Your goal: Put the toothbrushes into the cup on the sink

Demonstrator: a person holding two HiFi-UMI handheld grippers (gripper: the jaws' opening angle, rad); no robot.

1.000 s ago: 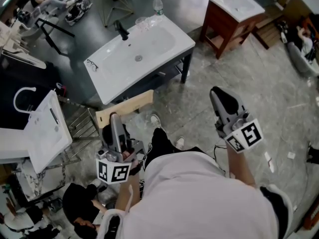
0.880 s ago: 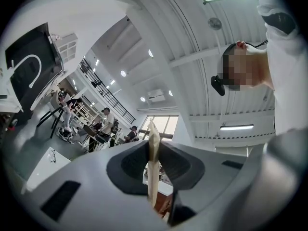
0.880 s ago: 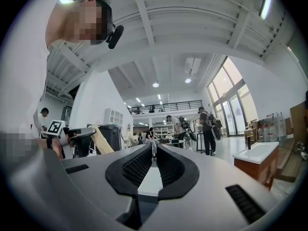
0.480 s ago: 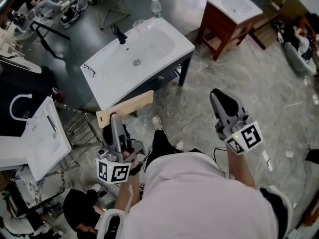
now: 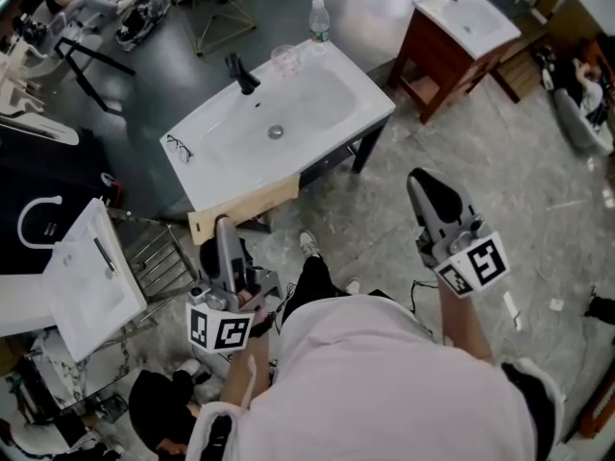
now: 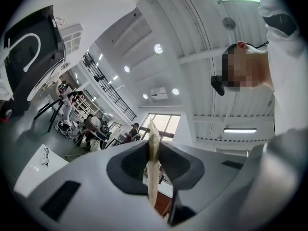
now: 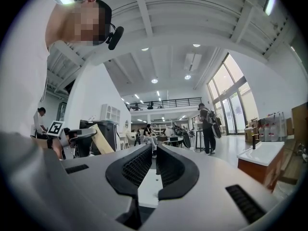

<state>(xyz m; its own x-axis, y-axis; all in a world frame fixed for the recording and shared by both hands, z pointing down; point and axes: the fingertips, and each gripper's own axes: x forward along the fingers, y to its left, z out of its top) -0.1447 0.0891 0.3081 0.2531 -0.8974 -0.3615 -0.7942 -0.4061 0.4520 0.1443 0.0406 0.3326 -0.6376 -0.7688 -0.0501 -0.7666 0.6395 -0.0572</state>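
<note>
Sink (image 5: 288,133) shifted right in view, left claw (image 5: 223,225) gripping toothbrush (image 6: 153,174)

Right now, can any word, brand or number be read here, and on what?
None can be read.
Marker cube on the left gripper: black-and-white squares, no letters.
Marker cube on the right gripper: the same.
Bottle on the sink: label too small to read.

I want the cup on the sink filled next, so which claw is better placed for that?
Left. The left claw grips a thin pale toothbrush; the right claw holds nothing. Both are short of the cup on the sink.
</note>
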